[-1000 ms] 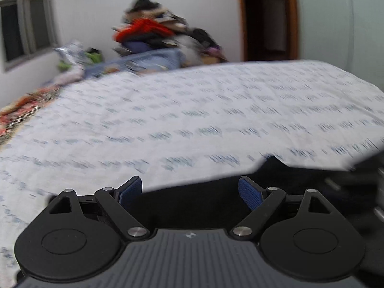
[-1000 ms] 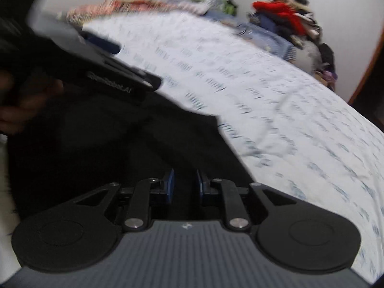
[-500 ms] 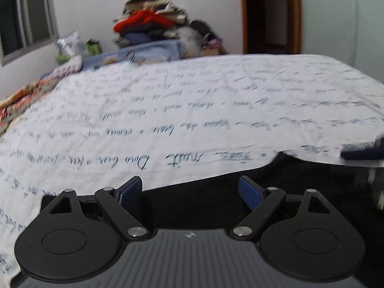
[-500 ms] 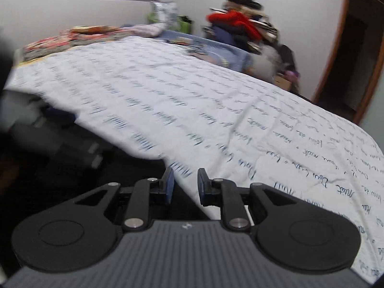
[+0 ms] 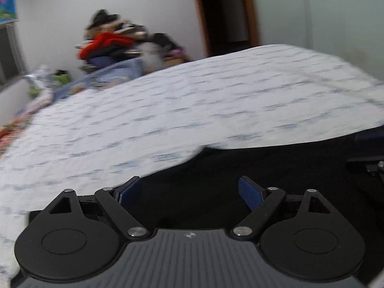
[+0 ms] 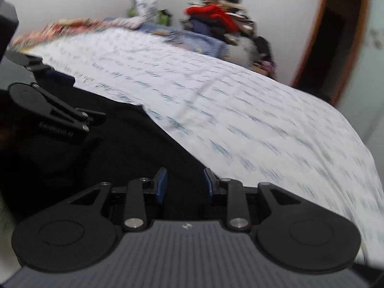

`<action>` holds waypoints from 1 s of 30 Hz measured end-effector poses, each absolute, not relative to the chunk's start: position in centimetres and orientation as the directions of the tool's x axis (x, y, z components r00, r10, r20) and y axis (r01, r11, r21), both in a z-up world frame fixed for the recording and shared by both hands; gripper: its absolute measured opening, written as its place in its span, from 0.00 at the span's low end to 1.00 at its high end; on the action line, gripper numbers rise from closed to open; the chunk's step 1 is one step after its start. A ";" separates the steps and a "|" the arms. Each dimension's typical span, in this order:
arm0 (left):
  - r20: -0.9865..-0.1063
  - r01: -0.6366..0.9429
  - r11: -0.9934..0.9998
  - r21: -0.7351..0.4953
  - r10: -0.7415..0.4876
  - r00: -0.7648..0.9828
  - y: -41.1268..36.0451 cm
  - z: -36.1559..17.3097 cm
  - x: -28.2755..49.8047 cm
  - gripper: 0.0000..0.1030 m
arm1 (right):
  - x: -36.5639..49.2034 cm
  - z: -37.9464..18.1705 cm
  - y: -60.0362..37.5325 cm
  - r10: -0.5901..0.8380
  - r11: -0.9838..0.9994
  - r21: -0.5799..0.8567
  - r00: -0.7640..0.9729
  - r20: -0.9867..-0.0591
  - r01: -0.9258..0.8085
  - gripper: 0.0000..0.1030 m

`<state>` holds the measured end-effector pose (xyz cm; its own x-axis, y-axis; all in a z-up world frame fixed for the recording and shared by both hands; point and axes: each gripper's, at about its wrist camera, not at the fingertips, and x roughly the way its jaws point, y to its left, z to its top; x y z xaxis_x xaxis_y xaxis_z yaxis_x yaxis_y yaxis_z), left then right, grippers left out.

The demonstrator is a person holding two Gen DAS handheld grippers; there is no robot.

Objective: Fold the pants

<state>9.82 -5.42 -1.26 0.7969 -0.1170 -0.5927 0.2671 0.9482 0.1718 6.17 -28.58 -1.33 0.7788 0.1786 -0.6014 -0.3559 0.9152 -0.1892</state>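
Pants [image 5: 252, 168] lie dark along the bed's [image 5: 192, 110] near edge; left gripper [image 5: 189, 192] gapes wide, right gripper [image 6: 184, 184] has just been opening, gripping nothing; how far folding has got is unclear

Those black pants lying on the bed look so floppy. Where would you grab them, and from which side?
Probably at the far edge of the black pants, where the dark cloth ends against the printed bedsheet. They lie flat, so only an edge gives something to pinch. Come low from the near side, one jaw slipping under. The right gripper, its jaws just opening with nothing pinched, sits nearest that edge.
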 end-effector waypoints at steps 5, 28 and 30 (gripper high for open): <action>-0.587 0.385 0.911 0.145 -0.234 0.775 -9.9 -1.7 7.7 0.85 | 1.3 -1.7 -36.8 0.050 0.986 -0.096 0.781 -0.622 -0.139 0.33; -0.575 0.425 0.851 0.309 -0.188 0.796 -14.6 -4.1 7.7 0.86 | 3.9 -1.1 -52.6 -0.319 0.946 -0.153 0.740 -0.592 0.286 0.46; -0.588 0.422 0.857 0.297 -0.184 0.788 -14.7 -4.7 8.0 0.85 | 3.5 -1.6 -51.4 -0.300 0.954 -0.196 0.737 -0.605 0.228 0.45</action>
